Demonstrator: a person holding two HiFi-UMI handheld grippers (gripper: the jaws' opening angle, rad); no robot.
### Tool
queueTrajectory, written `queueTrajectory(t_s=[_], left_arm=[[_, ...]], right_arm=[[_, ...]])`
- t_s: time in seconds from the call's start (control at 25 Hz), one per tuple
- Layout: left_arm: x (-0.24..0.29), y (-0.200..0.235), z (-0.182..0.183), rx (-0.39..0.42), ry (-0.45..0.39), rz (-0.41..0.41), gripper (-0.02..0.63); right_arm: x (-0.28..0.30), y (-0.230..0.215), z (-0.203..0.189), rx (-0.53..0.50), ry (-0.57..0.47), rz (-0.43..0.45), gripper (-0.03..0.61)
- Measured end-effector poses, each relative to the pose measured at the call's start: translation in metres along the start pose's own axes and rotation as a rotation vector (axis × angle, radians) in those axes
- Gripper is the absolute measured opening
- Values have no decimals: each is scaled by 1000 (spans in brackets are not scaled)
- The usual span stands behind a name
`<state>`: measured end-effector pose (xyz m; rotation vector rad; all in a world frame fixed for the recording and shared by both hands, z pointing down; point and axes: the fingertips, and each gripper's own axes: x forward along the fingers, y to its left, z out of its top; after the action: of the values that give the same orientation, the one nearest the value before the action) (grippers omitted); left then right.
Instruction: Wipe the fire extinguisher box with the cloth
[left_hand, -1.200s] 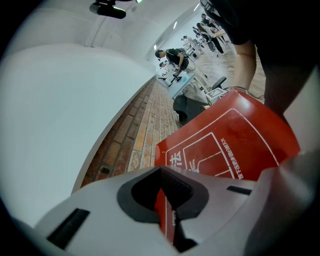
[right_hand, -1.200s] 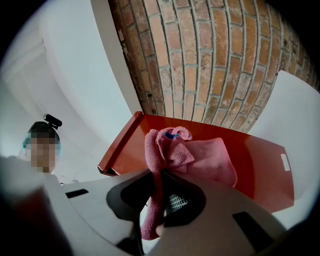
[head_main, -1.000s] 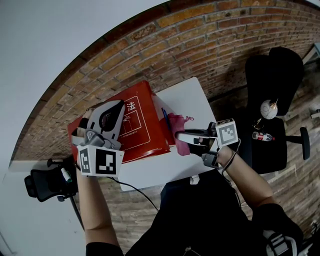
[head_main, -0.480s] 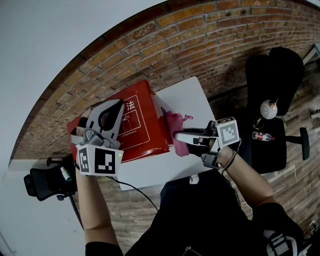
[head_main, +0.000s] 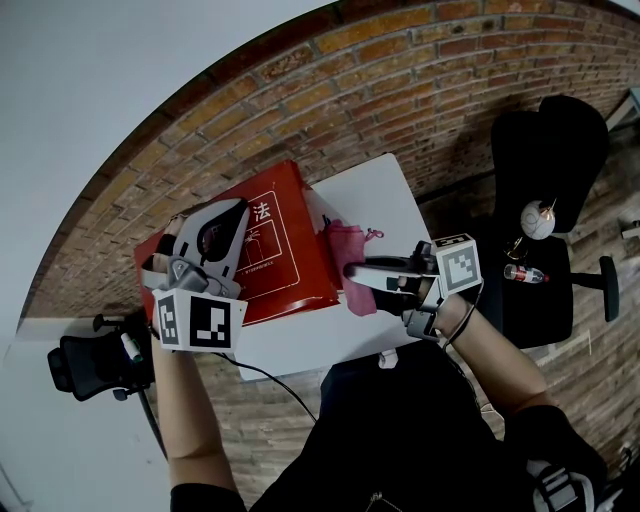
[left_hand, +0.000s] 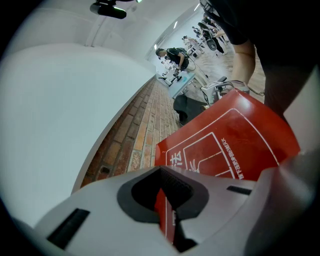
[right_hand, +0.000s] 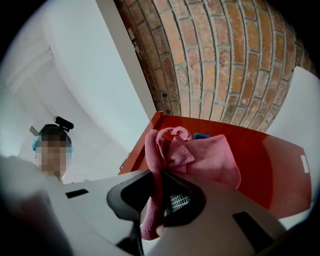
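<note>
Fire extinguisher box (head_main: 290, 255), the big red one, sits left of centre in the head view, on the white table (head_main: 385, 200). Left gripper (head_main: 236, 214) lies over its upper-left part with the jaws closed right down. In the left gripper view a thin red edge of the box looks pinched between them, so I reckon it's steadying the thing. Right gripper (head_main: 350, 272) is mid-frame, clamped on the pink cloth (head_main: 348, 245), which is bunched up against the box's right-hand side. So the box lies directly left of that claw, side face running top to bottom in frame. Right hand's clearly nearer for wiping along that face.
</note>
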<state>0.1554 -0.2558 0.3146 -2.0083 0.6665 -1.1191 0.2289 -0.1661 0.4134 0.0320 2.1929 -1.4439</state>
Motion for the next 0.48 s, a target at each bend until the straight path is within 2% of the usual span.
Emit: queueTrajectory(t_s=[0.48], left_arm=[[0, 0, 0, 1, 1, 2, 28]], right_arm=[[6, 17, 3, -2, -7, 40, 64]])
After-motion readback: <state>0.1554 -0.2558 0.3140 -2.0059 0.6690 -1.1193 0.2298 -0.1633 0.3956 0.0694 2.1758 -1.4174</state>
